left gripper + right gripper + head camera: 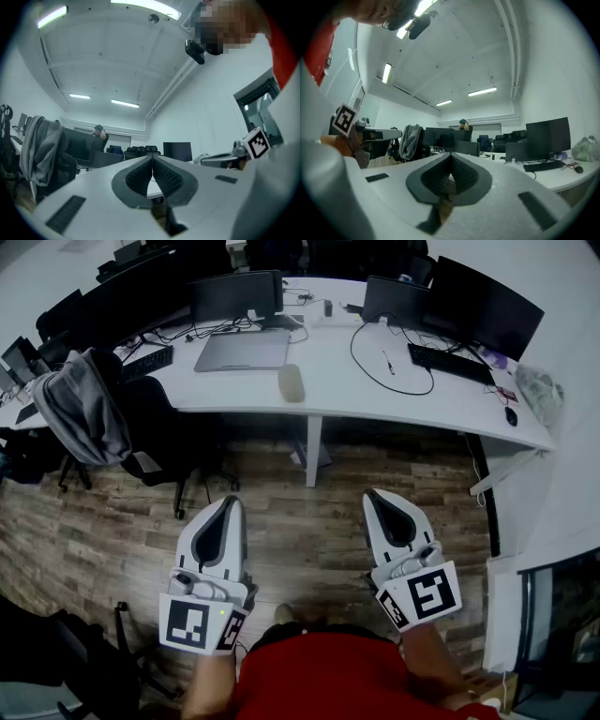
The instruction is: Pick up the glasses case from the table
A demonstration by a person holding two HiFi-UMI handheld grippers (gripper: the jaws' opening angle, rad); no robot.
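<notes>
Both grippers hang side by side over the wooden floor [281, 521], well short of the table [375, 395]. The left gripper [231, 503] has its jaws pressed together with nothing between them, and the right gripper [374, 495] is likewise closed on nothing (each gripper's own view shows the ribbed pads [139, 177] meeting at the tip). Each points roughly level toward the desks, with its marker cube at the near end above the person's red top [319, 676]. The glasses case [291, 382], a pale oval, lies on the white table close to its front edge, just beside the right front corner of a closed grey laptop [242, 351]. In the head view it sits ahead of the grippers and between their two lines, well apart from both, and neither touches it. Farther right on the same table is a black keyboard [452, 363], and dark monitors [234, 296] stand along the back edge. To the left, a grey jacket [80, 413] is draped over an office chair [155, 432] pushed up against the table.
</notes>
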